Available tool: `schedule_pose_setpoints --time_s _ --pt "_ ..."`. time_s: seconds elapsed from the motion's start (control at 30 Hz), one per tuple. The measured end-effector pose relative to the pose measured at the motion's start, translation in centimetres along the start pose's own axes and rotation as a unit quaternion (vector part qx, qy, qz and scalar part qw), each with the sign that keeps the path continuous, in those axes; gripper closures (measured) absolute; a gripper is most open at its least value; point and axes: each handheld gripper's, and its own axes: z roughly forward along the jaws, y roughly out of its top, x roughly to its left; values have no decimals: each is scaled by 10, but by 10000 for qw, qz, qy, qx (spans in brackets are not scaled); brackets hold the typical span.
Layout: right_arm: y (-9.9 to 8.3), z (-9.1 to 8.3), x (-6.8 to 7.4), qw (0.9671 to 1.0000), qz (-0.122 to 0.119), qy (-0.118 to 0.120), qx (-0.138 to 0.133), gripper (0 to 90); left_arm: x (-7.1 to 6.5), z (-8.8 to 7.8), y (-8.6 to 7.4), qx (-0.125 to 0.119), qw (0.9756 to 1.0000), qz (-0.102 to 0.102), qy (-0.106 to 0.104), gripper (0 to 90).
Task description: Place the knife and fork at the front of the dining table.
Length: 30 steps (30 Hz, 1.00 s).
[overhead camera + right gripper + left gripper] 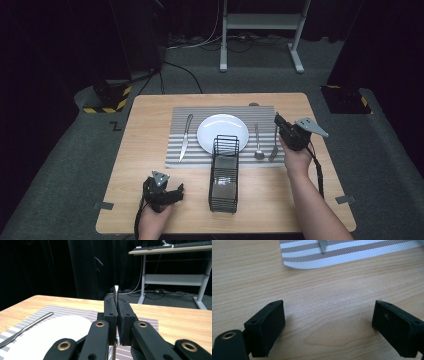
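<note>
My right gripper (276, 119) (117, 302) is shut on the handle of a metal fork (273, 150) (115, 291) at the right side of a striped placemat (200, 113) (332, 255). The fork's tines rest low on the mat beside a spoon (258, 145). A white plate (222, 131) (57, 332) lies at the mat's middle, and a knife (185, 137) (27, 326) (322, 245) lies left of it. My left gripper (179, 191) (328, 305) stands open over bare wood near the front left, with nothing between its fingers.
A black wire basket (224, 172) stands on the wooden table (145, 150) in front of the plate, between the two grippers. Beyond the table are a white desk frame (260, 30) and dark stands on grey carpet.
</note>
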Motion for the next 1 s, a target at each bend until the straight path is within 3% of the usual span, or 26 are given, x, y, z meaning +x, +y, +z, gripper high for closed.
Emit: schedule_pose_setpoints --time_s 0.47,1.0 --pt "-10 35 -9 9992 156 -282 215 858 0 -1 -1 -15 10000 -9 2 121" --pt "-25 70 -21 9954 221 -546 758 847 0 -2 -2 -15 10000 1 -17 122"
